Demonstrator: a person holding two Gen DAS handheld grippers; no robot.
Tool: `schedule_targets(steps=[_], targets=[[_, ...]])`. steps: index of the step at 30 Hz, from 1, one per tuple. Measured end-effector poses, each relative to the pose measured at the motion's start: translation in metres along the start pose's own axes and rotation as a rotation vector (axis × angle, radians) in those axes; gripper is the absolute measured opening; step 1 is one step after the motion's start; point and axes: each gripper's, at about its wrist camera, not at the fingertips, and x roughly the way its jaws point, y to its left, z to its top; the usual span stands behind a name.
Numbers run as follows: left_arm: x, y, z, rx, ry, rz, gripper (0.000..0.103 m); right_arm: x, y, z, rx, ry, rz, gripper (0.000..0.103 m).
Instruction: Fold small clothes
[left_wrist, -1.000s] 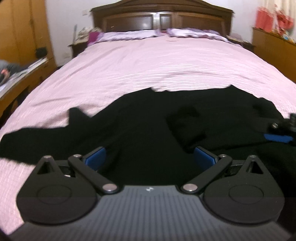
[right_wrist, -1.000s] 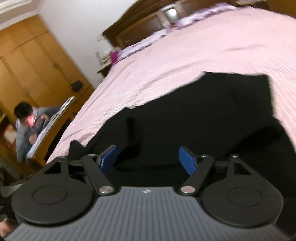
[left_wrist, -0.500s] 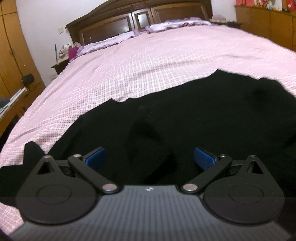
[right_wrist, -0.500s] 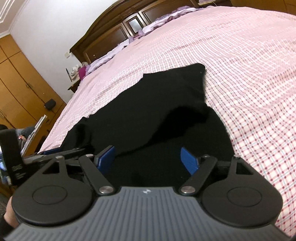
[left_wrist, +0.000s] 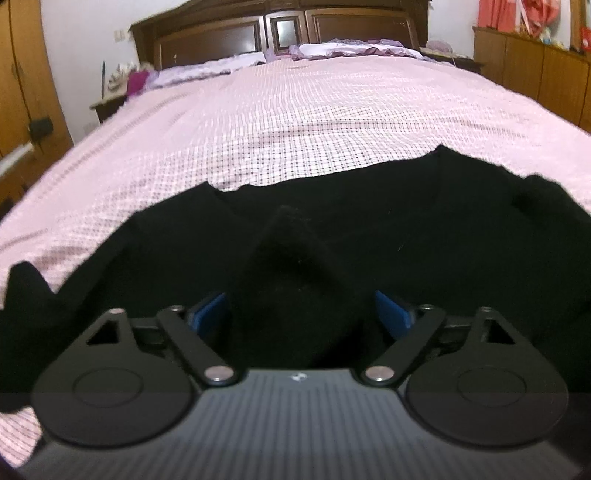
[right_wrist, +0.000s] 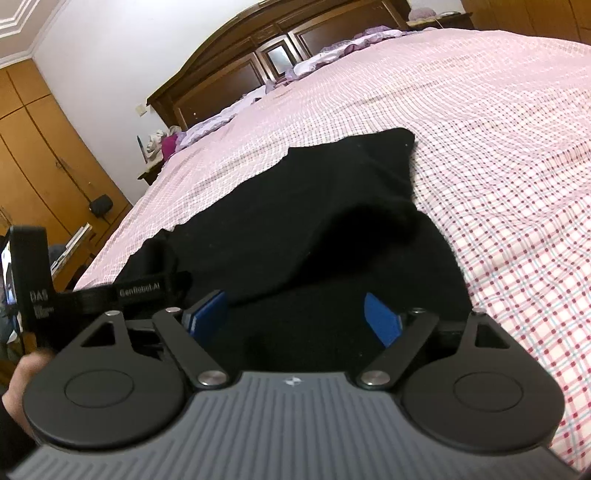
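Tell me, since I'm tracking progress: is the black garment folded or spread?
Mostly spread: the black garment lies wide across the pink bedspread, one flap doubled over itself.

home bedroom: bed (left_wrist: 332, 122), headboard (left_wrist: 280, 33)

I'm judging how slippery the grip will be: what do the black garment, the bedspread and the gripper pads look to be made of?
Black garment: seemingly soft matte knit or fleece; it shows lint specks and no sheen. Bedspread: thin woven cloth, likely cotton, with a printed pink check and fine wrinkles. Pads on the right gripper: smooth blue, probably rubber or plastic; the left gripper has the same.
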Motion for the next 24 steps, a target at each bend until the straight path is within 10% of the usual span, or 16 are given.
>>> schedule_targets(steps=[7, 24], targets=[[-0.006, 0.014, 0.007, -0.016, -0.007, -0.021, 0.022, -0.001, -0.002, 0.001, 0.003, 0.002, 0.005, 0.087], [-0.015, 0.107, -0.009, -0.348, -0.005, -0.001, 0.019, 0.004, -0.001, 0.005, -0.009, 0.012, -0.009, 0.087]])
